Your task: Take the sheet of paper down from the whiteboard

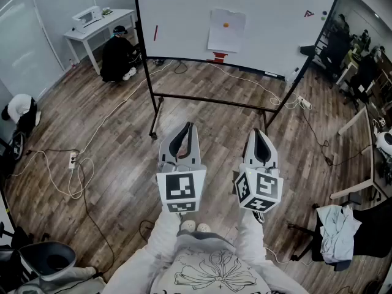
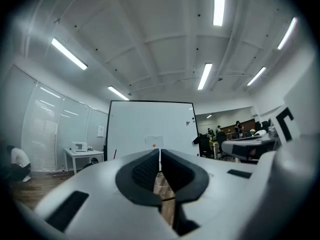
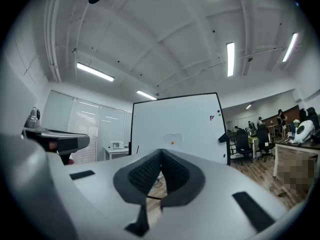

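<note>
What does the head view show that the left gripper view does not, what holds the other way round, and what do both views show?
Only the head view shows the white cables looping over the wooden floor and the pale cloth draped over a chair at the right. Only the left gripper view shows the ceiling with its light strips. Both show the whiteboard, the sheet of paper fixed on it with an orange dot, and the white table to its left.
</note>
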A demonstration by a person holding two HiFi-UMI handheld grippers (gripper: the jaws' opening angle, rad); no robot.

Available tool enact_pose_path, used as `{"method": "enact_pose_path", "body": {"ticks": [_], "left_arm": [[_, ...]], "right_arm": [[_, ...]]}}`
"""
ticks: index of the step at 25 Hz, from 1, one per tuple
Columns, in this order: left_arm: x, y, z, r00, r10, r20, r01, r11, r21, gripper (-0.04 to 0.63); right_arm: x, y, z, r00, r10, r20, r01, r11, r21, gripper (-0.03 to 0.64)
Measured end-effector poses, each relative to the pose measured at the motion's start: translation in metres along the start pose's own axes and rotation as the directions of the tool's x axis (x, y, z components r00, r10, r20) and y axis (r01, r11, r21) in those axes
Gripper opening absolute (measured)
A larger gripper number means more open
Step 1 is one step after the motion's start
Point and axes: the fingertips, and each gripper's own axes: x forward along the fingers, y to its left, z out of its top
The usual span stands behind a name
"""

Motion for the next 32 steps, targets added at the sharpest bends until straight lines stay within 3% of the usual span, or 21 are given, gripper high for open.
{"method": "enact_pose_path", "body": {"ticks": [11, 18, 22, 32], "left_arm": [[-0.003, -0.01, -0.006, 1.0, 0.008, -0.007, -0.008, 1.0, 0.004, 0.012], [0.007, -0.023, -0.011, 1.0, 0.012, -0.022, -0.012, 1.0, 0.006, 0.014], [0.011, -0.031, -0.013, 1.0, 0.023, -0.017, -0.023, 1.0, 0.007, 0.014], [0.043, -0.042, -0.021, 0.999, 0.017, -0.033, -0.017, 1.0, 0.002, 0.06]], "right_arm": [[-0.008, -0.011, -0.007, 1.0, 0.002, -0.007, -0.002, 1.0, 0.008, 0.003], [0.001, -0.017, -0.008, 0.999, 0.046, -0.005, -0.046, 0.999, 0.005, 0.006], [0.005, -0.021, -0.01, 0.996, 0.089, 0.0, -0.089, 0.996, 0.004, 0.1], [0.029, -0.044, -0.022, 0.996, 0.089, -0.017, -0.088, 0.996, 0.02, 0.1]]}}
